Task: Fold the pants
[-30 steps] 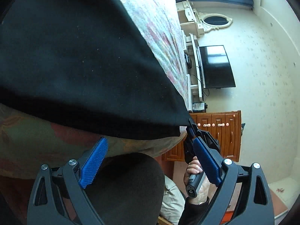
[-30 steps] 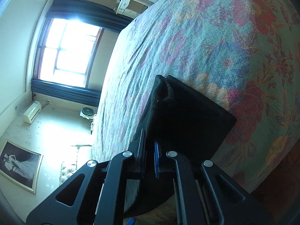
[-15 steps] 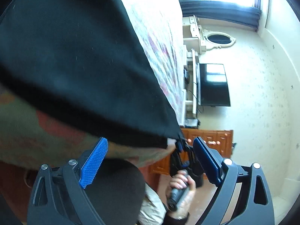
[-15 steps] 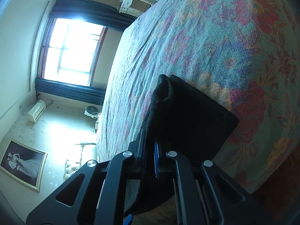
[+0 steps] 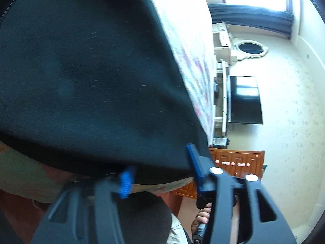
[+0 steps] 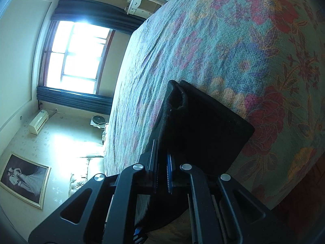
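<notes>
We have the black, soft knit pants (image 6: 203, 126) lying folded on the floral-patterned bedspread (image 6: 233, 40) at the near edge of the bed, one corner hanging slightly past it. Our right gripper (image 6: 162, 166) has its jaws clenched on the folded edge of the cloth, the blue pads nearly touching with fabric pinched between them. Our left gripper (image 5: 160, 172) sits at the lower hem of the same dark cloth with its jaws partly closed around that edge (motion blur keeps us from telling whether they already grip it). We judge the fabric light, limp and a little thick, so it should drape and sag between holds; the layered corners look like the best places to take it. Most of the garment's outline is cut off in the left wrist view, and its waistband or leg ends are not distinguishable.
</notes>
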